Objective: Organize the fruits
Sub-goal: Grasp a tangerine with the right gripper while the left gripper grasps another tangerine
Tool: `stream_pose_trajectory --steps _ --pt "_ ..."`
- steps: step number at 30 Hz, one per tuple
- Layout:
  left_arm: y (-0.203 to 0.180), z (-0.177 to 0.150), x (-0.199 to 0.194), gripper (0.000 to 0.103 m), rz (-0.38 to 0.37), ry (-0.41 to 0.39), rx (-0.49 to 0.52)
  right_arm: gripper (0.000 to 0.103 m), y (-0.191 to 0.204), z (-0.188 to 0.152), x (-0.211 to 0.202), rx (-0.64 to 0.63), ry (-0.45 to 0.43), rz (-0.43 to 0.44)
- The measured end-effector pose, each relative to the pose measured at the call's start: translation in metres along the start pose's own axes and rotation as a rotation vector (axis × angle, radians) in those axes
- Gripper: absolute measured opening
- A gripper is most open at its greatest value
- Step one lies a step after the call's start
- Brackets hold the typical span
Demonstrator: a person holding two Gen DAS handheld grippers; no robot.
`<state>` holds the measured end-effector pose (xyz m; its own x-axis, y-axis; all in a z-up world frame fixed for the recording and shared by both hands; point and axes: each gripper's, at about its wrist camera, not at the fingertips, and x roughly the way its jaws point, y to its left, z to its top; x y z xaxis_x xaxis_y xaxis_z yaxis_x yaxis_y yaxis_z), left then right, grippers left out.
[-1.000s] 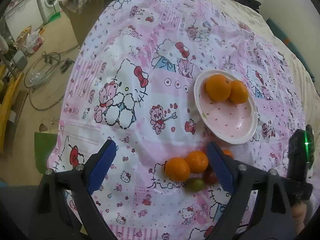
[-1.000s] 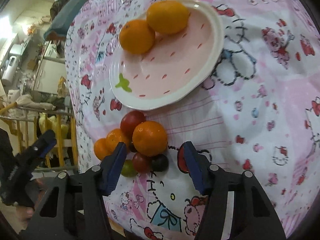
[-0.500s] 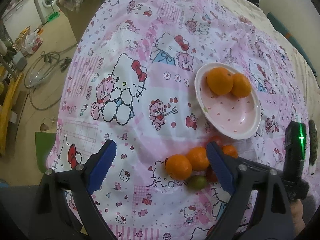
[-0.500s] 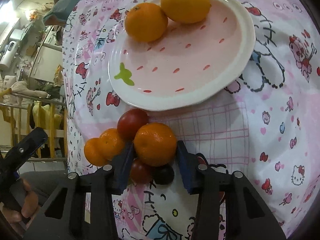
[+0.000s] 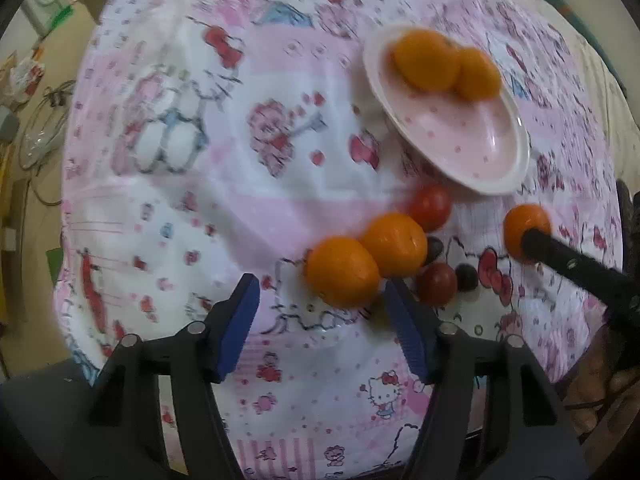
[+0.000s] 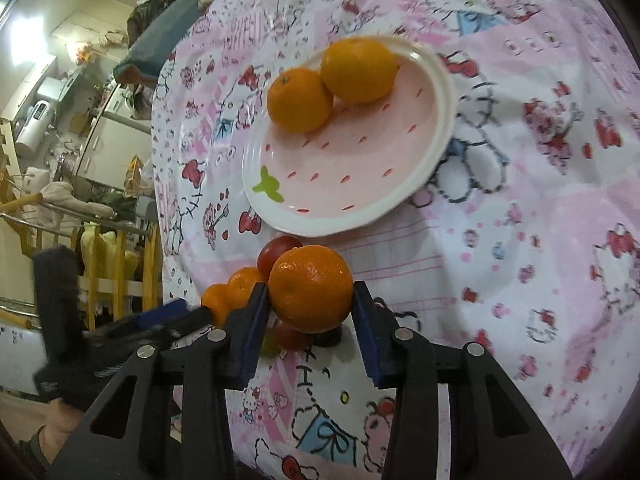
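Right claw (image 6: pixel 308 312) is gripping a tangerine (image 6: pixel 310 288) across its middle, lower centre of frame; light, soft-skinned, bruisable. Left claw (image 5: pixel 320 316) is closing around another tangerine (image 5: pixel 342 272), pads not yet touching.

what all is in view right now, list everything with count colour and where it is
plate: one, pink with white rim and a green leaf mark, on the cloth beyond the loose fruit
oranges on plate: two, orange, touching each other at the plate's far side
held orange: one, orange, between the right gripper's pads
loose oranges: two, orange, side by side on the cloth in front of the left gripper
small tomatoes: at least four; red, dark red, near black, greenish; clustered by the loose oranges
cloth: one, pink and white cartoon print, under everything
right gripper: black with blue pads, gripping the held orange
left gripper: black with blue pads, jaws closing, pads not touching any fruit
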<state>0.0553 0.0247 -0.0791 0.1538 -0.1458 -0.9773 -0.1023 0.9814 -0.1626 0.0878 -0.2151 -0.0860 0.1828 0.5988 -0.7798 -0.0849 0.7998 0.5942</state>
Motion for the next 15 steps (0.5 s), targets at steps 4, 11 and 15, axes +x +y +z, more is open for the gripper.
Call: stream_pose_trajectory --steps 4,11,15 --pt "-0.012 -0.001 0.009 0.053 0.028 0.012 0.047 0.043 -0.003 0.000 -0.011 0.004 -0.021 0.001" --pt "-0.016 0.001 0.019 0.035 0.028 0.028 0.062 0.043 -0.007 0.004 -0.024 0.021 -0.061 0.000" --pt "-0.017 -0.001 0.018 0.034 0.035 0.020 0.080 0.043 -0.008 0.005 -0.028 0.024 -0.072 0.004"
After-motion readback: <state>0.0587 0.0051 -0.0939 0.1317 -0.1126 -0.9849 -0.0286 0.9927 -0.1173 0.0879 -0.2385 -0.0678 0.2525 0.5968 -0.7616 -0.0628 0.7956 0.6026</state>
